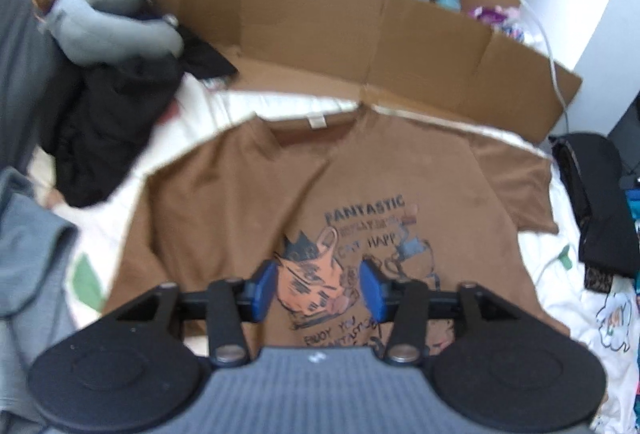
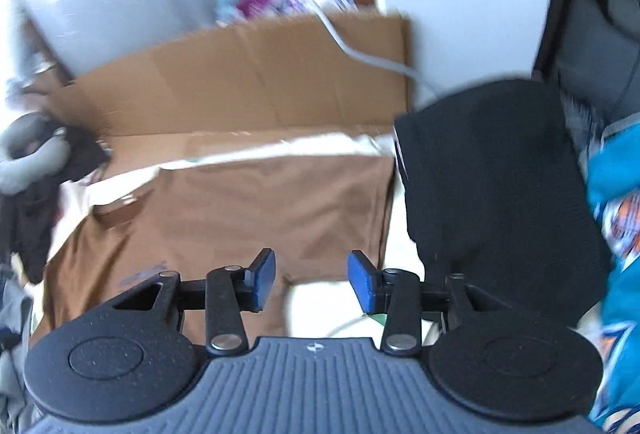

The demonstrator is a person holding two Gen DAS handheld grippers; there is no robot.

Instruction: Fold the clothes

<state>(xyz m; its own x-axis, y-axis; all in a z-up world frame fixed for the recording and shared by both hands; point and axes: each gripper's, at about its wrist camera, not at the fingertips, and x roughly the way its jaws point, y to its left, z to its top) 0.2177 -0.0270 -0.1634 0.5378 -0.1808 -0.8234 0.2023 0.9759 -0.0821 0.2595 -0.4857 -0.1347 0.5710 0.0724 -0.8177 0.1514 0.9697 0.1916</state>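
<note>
A brown T-shirt with a cat print and the word FANTASTIC lies spread flat, front up, on a white bed sheet. My left gripper hovers open over the print, nothing between its blue pads. In the right wrist view the same brown T-shirt shows its right sleeve and shoulder. My right gripper stands open above the sleeve's lower edge, empty. Both views are blurred by motion.
Flattened cardboard stands behind the shirt. Dark clothes and a grey neck pillow lie at the left, grey fabric at the near left. A folded black garment and blue clothing sit at the right. A white cable hangs down.
</note>
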